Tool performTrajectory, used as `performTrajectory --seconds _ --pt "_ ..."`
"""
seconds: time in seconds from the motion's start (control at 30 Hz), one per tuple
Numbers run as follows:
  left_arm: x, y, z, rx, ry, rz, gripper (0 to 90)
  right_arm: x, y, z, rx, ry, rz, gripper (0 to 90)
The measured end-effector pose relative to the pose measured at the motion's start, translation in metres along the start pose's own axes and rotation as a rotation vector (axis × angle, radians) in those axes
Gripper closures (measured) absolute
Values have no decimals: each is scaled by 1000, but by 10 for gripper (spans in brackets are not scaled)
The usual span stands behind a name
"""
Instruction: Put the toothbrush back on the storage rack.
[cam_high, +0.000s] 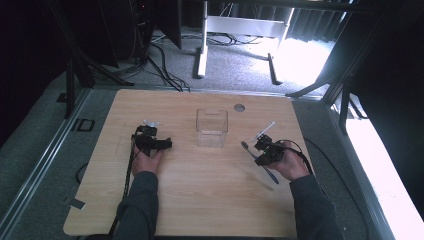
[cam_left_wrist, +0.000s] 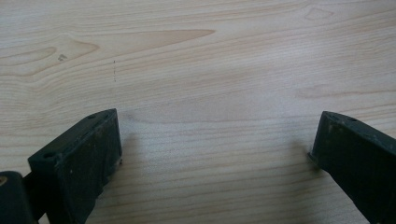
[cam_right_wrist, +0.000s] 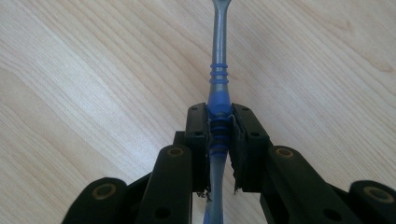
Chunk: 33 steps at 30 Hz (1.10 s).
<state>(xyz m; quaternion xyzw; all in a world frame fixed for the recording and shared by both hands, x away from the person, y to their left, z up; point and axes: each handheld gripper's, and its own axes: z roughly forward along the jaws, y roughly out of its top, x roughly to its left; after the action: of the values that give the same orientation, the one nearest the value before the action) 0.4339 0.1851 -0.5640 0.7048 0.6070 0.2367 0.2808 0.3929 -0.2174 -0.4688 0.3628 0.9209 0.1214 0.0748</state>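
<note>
From above we see a pale wooden table (cam_high: 200, 200), a clear square-sided box (cam_high: 212, 127) standing between the two tongs, the left tongs (cam_high: 150, 142) well to its one side, the right tongs (cam_high: 264, 150) to the other, a thin toothbrush (cam_high: 260, 162) running through them.

On the left tongs' camera we get matte black blocky jaws spread wide, bare wood grain (cam_left_wrist: 210, 93) between them.

On the right tongs' camera (cam_right_wrist: 219, 135) we see the jaws pinching the toothbrush (cam_right_wrist: 218, 79) at its blue ribbed grip, grey neck running straight ahead.
</note>
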Motion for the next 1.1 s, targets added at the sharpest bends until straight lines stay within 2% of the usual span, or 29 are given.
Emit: performTrajectory --seconds 0.53,1.1 --pt "0 0 0 -1 -1 -1 15 -5 1 -4 -60 -25 31 780" --pt "0 0 0 -1 -1 1 15 -11 4 -12 -142 -23 66 780"
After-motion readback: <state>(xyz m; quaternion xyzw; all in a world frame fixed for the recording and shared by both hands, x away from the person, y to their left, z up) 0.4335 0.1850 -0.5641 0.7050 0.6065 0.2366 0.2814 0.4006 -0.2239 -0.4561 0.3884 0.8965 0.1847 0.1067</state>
